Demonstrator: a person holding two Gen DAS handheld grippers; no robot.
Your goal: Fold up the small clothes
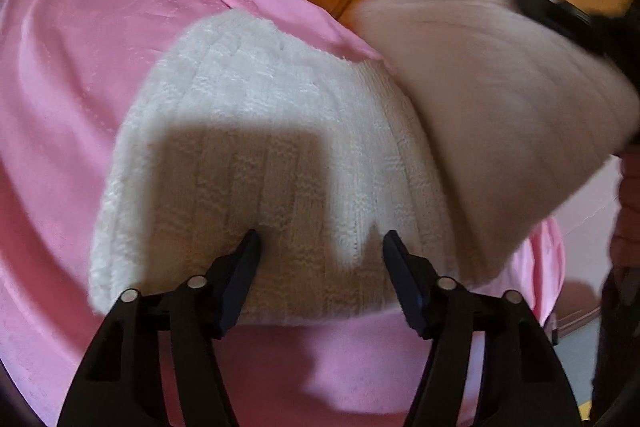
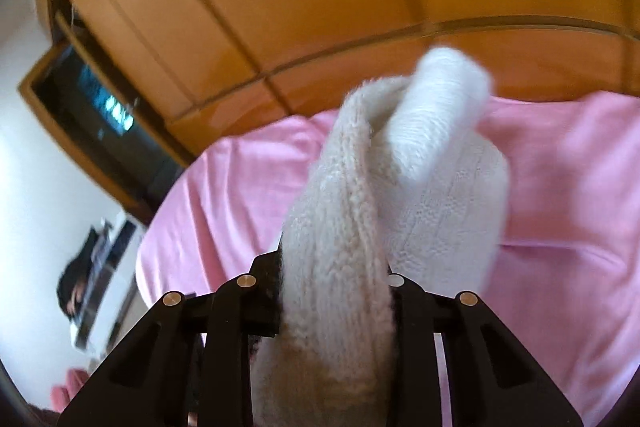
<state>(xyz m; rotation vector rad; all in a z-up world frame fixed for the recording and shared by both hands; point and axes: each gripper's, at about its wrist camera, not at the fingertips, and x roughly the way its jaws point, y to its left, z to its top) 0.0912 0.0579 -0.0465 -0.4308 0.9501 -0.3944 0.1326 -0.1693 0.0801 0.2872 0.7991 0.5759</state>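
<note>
White knit garment flat on pink sheet | left gripper wide, empty, over its near hem | right gripper clamps the lifted edge, blurred | fold runs right-to-left across the ribs | right nearer

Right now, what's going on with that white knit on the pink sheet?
A person is folding a white knit garment on the pink sheet. The right gripper is shut on one edge of it and holds that flap lifted above the rest. The left gripper is open over the near hem, its fingertips at the fabric, gripping nothing.
</note>
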